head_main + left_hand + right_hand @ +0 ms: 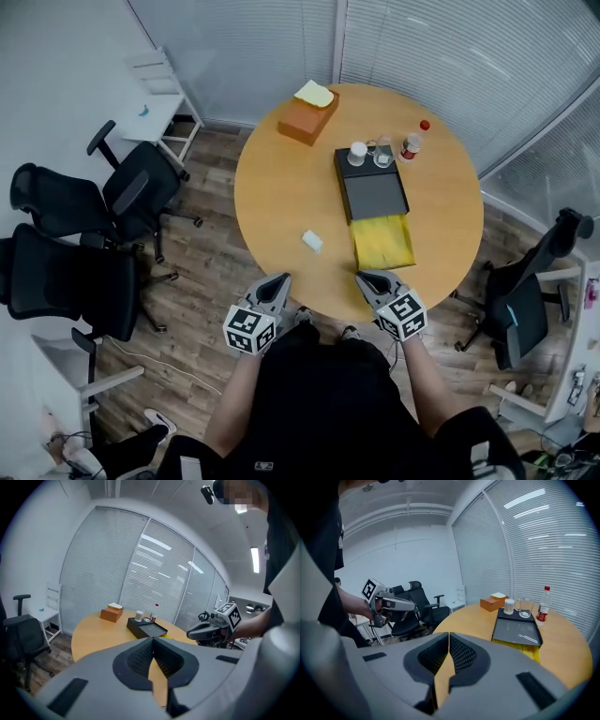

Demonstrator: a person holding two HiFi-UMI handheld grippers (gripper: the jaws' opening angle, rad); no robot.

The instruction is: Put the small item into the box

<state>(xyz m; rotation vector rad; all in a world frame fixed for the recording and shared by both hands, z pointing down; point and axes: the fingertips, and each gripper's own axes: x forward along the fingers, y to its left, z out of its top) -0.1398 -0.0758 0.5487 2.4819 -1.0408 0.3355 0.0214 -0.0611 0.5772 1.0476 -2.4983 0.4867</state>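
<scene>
Small white rectangular item point(311, 241): where is it seen, and how does it look? (first speaker)

It is seen lying flat on the bare top of the round wooden table point(281, 197), close to the near edge and turned a little askew. A pale, plain block is shown, and no finer detail can be made out. It is touched by nothing. (second speaker)

What is found from left to right? (first speaker)

Black office chairs point(66, 244) are set off the table's left side. The left gripper point(275, 287) is held at the near edge, just short of the item, its jaws pressed together with nothing between them. The right gripper point(373, 281) is held beside it, jaws likewise pressed together and empty. (second speaker)

And the box? (first speaker)

The yellow open box point(382, 241) is placed right of the item, apart from it, just beyond the right gripper. Its far end is met by a black flat tray point(371, 184), on which a white cup point(357, 153) and a clear glass point(382, 152) are stood. (second speaker)
</scene>
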